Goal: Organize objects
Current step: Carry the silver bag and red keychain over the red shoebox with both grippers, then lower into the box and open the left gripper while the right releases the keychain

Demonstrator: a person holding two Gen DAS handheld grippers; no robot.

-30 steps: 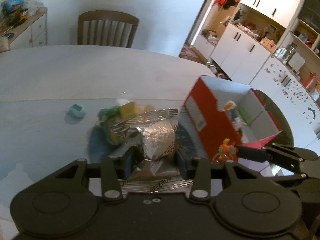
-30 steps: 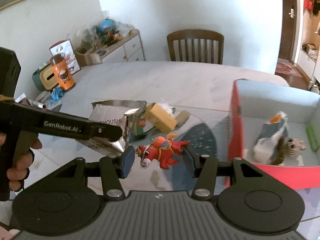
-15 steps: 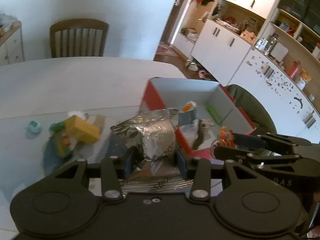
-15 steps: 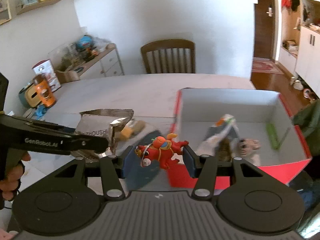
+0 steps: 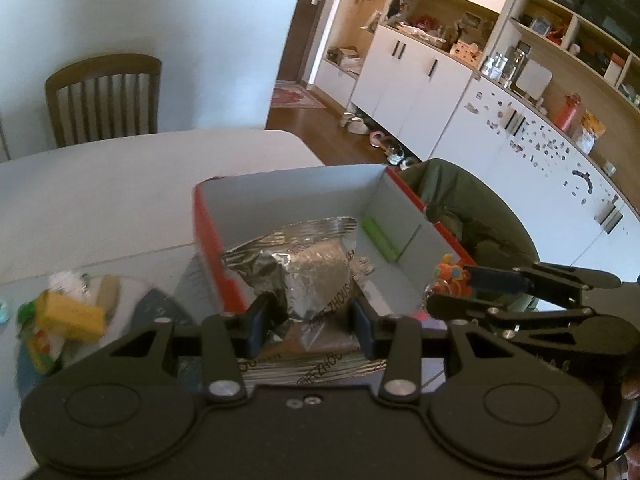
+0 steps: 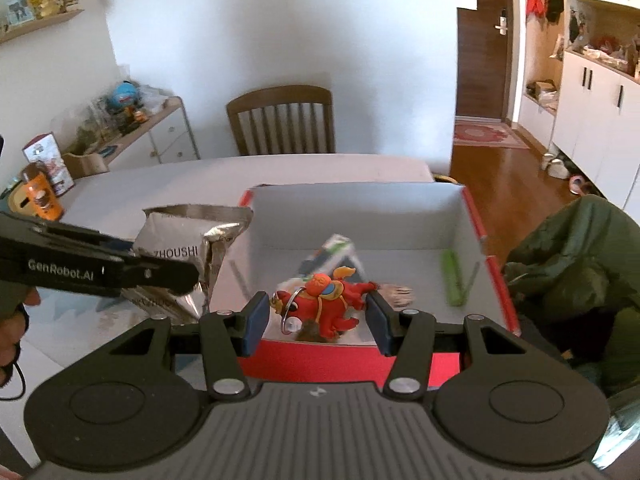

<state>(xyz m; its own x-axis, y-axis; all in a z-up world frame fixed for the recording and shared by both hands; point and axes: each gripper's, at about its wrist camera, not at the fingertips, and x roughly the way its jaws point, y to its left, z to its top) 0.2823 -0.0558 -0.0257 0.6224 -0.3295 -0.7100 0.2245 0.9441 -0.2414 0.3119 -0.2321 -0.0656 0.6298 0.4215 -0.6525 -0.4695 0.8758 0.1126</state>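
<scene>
My left hand-held gripper (image 5: pixel 308 320) is clamped on a crinkled foil bag (image 5: pixel 304 268), which hangs over the near left corner of the red box (image 5: pixel 204 236), partly above its rim. My right hand-held gripper (image 6: pixel 316 316) is clamped on a red toy figure (image 6: pixel 328 304) with a key ring, held above the box's near edge (image 6: pixel 320 360), over the open inside. Ahead of that gripper, inside the box, a green stick (image 6: pixel 452 280) lies along the right wall, with a white packet (image 6: pixel 336 252) and a small brown toy (image 6: pixel 396 294) nearer the middle. The far half of the box floor is bare. To the left of my left gripper, a yellow block (image 5: pixel 72 314) and other small things lie on the tabletop (image 5: pixel 100 196). Beyond them the tabletop is open up to the chair (image 5: pixel 104 100).
</scene>
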